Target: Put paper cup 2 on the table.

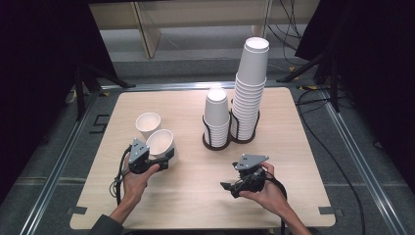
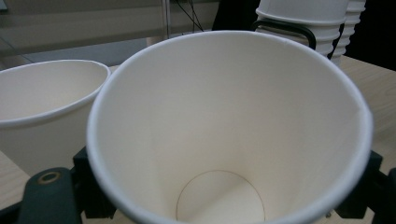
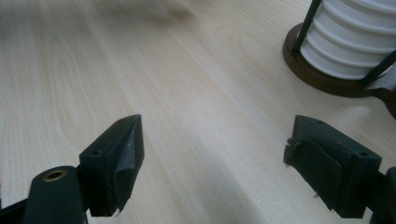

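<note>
Between the left fingers (image 2: 56,191) sits a seemingly clamped cup (image 2: 229,126).

**Cups, holder and grippers on the table**

On the table (image 1: 195,196), a two-ring cup holder (image 1: 230,139) stands right of centre toward the far side. Its left ring holds the short stack (image 1: 217,115), its right ring the tall stack (image 1: 249,88). To the left stands a loose cup (image 1: 148,125); just in front of it, the tilted cup (image 1: 160,142) sits between the jaws of the left gripper (image 1: 166,159). The right gripper (image 1: 226,186) lies near the front, before the holder, well apart from the left one.
</note>
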A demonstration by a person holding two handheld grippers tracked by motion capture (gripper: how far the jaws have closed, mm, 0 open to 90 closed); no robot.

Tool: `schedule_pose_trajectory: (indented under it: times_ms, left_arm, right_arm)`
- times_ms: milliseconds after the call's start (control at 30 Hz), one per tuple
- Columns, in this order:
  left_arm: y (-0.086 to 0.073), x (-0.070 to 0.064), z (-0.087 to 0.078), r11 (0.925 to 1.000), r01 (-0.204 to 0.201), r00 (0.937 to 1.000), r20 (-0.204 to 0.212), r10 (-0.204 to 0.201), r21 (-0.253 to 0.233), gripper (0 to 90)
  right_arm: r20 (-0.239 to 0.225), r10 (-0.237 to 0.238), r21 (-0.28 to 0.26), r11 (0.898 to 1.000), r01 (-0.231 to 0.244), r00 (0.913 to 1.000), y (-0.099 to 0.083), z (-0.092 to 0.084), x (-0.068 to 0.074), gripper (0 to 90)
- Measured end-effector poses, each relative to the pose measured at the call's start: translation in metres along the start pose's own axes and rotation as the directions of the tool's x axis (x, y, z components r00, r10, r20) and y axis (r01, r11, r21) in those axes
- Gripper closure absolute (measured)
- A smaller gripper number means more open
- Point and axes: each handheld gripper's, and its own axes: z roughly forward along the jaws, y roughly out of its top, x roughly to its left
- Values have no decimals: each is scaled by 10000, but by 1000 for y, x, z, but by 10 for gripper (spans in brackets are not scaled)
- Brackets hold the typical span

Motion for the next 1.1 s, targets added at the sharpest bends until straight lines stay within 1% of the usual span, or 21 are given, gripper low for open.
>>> schedule_pose_trajectory:
  times_ms: [33,67,100,167,233,267,300,500,533,600,633,667,933,1033,1100]
  left_arm:
    - [0,0,1,9999,-86,10000,-4,86,80,165]
    - [0,0,4,10000,-6,10000,21,6,-74,166]
    - [1,0,4,9999,-84,10000,-3,84,79,165]
    - [1,0,6,9999,-104,9999,2,104,57,165]
    - [1,-1,11,9997,-209,9998,3,209,112,165]
    - [1,-1,14,9998,-192,9998,-1,192,89,165]
    - [2,-1,15,9995,-237,9997,-64,238,184,166]
    - [2,1,24,9995,-230,9997,-119,233,223,165]
    - [2,1,27,9991,-293,9993,-241,300,297,165]
    - [1,1,31,9990,-358,9990,-253,364,260,165]
    - [1,1,33,9990,-346,9990,-284,354,300,165]
    - [1,1,35,9986,-343,9989,-306,355,390,165]
    - [4,0,47,9991,-234,9988,-428,249,349,164]
    - [6,-4,55,9988,-233,9986,-472,253,435,164]
    - [7,-5,57,9986,-229,9983,-517,253,470,164]
  right_arm:
    - [-59,21,30,10000,-21,10000,0,0,0,191]
    - [-62,18,30,10000,-17,10000,0,0,0,191]
    - [-54,29,24,10000,-29,10000,0,0,0,191]
    - [-52,18,17,10000,-18,10000,0,0,-1,191]
    - [-35,62,55,10000,-62,10000,-1,1,-1,191]
    - [16,-4,62,10000,4,10000,-1,1,-1,191]
    - [-37,73,82,9999,-73,10000,-1,1,-1,191]
    - [-71,70,87,9999,-69,10000,-1,1,0,191]
    - [-56,81,54,10000,-80,10000,-1,1,-1,191]
    - [-14,-12,34,10000,12,10000,-1,1,-1,191]
    - [-71,97,65,9999,-96,9999,-1,1,-1,191]
    - [-80,94,73,9999,-93,9999,-1,1,-1,191]
    - [-105,89,77,9999,-88,9999,-1,1,-1,192]
    - [-98,79,68,9999,-79,9999,-1,1,-1,192]
    - [-110,84,68,9999,-83,9999,-1,1,-1,192]
